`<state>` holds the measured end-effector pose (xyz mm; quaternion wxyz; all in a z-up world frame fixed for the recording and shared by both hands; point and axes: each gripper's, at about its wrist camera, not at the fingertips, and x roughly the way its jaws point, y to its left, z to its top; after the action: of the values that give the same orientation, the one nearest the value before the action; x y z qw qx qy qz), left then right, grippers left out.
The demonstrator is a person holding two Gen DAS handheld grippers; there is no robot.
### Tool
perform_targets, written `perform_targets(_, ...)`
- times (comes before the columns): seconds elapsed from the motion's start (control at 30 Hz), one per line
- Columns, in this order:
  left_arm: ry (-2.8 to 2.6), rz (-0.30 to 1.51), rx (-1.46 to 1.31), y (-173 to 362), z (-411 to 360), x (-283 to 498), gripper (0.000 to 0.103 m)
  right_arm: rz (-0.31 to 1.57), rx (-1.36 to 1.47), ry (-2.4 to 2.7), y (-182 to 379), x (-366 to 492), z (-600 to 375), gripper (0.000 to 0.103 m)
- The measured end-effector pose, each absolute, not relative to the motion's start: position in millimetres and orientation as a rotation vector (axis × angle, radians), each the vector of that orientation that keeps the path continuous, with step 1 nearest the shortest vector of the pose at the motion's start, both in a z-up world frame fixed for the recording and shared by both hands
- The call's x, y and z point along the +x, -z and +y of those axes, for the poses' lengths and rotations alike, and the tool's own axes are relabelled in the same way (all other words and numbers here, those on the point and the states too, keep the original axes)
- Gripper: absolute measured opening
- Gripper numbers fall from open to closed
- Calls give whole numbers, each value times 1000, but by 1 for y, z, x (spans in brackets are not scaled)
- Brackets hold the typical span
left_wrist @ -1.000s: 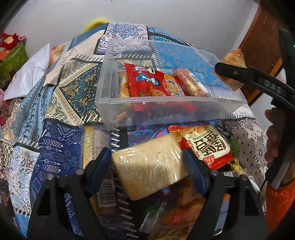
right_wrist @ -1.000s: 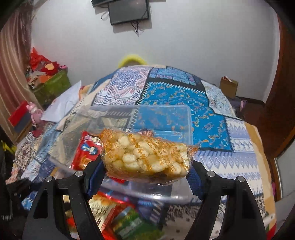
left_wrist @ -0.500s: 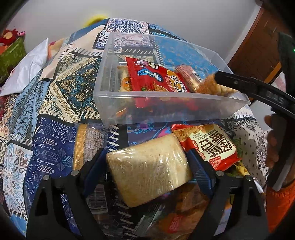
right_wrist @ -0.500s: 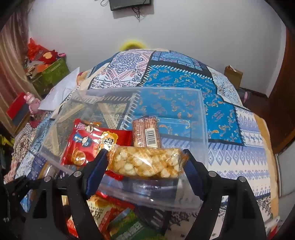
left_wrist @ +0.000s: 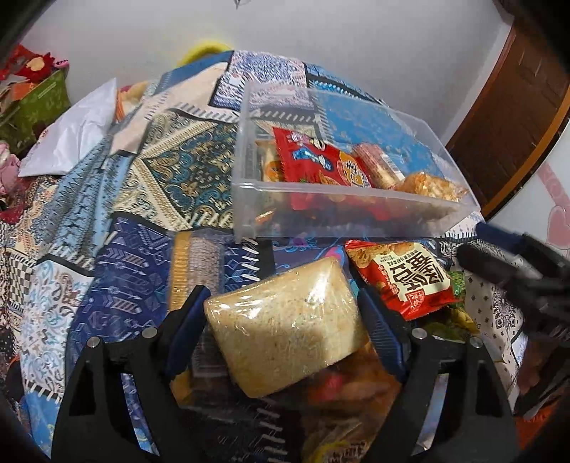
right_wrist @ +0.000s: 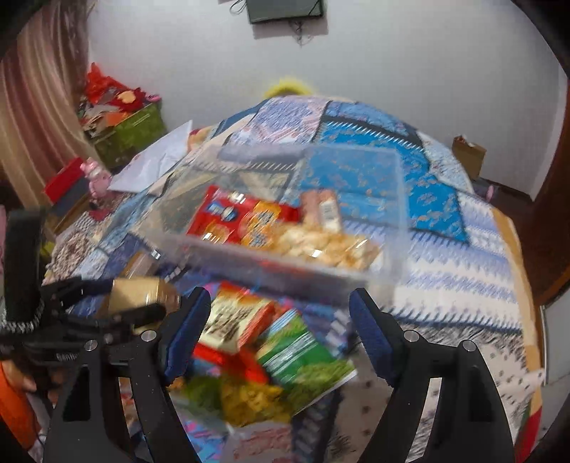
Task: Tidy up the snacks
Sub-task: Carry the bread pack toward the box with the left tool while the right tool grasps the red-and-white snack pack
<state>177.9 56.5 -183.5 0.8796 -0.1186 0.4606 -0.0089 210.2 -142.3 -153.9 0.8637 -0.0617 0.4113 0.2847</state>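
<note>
My clear bin on the bed holds 4 snacks. My left gripper is clamped on a pale cake pack. My right gripper jaws are apart, empty. More snacks wait in front.

A home bedroom: beyond the jaws lies a bed under a blue patchwork-print quilt, a white pillow, probably a wall-mounted dark television, pink curtains.
</note>
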Motion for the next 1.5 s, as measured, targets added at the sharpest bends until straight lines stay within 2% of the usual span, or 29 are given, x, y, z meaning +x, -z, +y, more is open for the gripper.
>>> perform_targets(0.53,-4,894,-294,168,76,162,83,1052,-135,-689,202,226,-101,80)
perform_targets(0.6,-8,893,-294,168,75,162,83,1056,-175,-691,208,225,-95,78)
perform_targets(0.67,-9,888,-294,167,75,161,83,1046,-221,-684,210,221,-91,66)
perform_targets(0.73,-10,883,-293,165,76,160,83,1020,-237,-675,208,215,-90,64)
perform_targets(1.03,-16,838,-290,145,76,156,83,963,-186,-677,186,204,-109,62)
perform_targets(1.5,7,703,-267,88,60,174,83,735,-79,-657,104,200,-148,62)
